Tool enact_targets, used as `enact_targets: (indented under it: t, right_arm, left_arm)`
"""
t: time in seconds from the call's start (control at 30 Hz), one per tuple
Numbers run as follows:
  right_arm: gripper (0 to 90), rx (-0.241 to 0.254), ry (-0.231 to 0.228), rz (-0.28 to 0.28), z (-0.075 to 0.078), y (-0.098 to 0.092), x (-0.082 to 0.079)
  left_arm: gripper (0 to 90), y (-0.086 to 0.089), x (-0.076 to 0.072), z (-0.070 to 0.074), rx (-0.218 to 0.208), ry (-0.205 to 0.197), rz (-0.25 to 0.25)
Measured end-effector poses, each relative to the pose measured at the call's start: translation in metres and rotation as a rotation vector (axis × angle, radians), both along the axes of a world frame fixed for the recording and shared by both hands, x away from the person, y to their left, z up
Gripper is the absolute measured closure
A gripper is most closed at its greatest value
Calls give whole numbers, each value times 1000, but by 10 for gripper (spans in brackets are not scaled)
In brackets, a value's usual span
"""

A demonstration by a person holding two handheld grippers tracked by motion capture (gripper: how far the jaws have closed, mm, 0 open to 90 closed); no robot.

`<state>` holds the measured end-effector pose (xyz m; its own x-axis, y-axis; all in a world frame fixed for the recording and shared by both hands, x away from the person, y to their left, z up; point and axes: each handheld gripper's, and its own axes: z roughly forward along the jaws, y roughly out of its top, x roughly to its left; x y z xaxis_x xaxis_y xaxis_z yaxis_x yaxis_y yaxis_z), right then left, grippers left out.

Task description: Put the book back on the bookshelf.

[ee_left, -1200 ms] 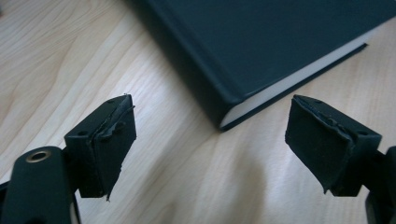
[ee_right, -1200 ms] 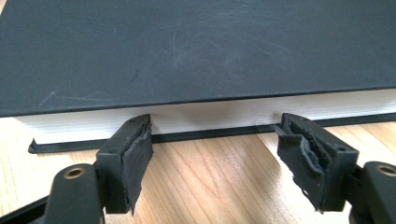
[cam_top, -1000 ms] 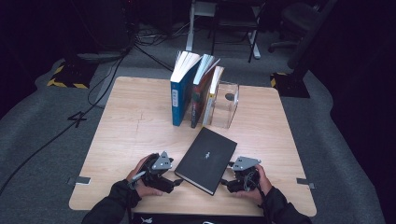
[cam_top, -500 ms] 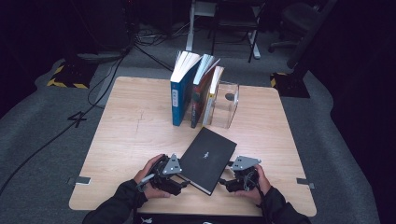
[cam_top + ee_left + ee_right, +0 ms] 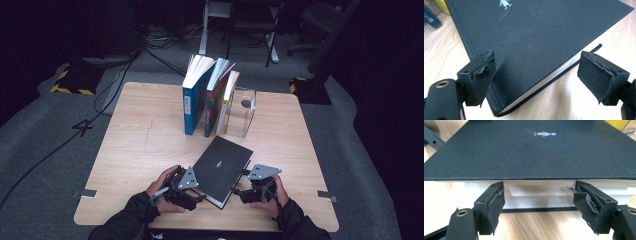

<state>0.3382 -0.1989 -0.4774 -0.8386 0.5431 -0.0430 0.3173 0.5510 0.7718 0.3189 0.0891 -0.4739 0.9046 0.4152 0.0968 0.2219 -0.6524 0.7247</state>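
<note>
Both claws, left [image 5: 200, 196] and right [image 5: 235, 192], stood spread at the book [image 5: 222, 167]; a shallow bite on its edges could have let it slip to the tabletop [image 5: 140, 145].

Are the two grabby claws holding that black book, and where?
No, nothing is held. The left gripper stands open around a corner of the flat black hardcover book; the right gripper stands open at its white page edge.

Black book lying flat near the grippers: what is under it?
The black book lies on the wooden table; bare wood shows all around it. Whatever lies beneath its cover is hidden, apart from the white page edges.
</note>
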Motion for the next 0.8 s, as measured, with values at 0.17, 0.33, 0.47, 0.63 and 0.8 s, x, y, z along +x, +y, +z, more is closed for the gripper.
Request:
enact_targets:
  t: [0.17, 0.33, 0.47, 0.63, 0.8]
  right_arm:
    - [256, 28, -18, -10, 10, 3, 1]
    - [257, 39, -29, -16, 17, 7, 2]
    - [257, 52, -37, -23, 23, 11, 3]
    - [257, 69, -41, -30, 28, 14, 5]
    - [258, 82, -49, -30, 32, 17, 8]
  left_arm:
    - [172, -3, -2, 4, 0, -22, -25]
    - [142, -10, -4, 6, 8, -36, -28]
    - [94, -16, -3, 5, 7, -48, -8]
    - [53, -23, -1, 4, 4, -71, 15]
    - [113, -31, -2, 3, 20, -138, 62]
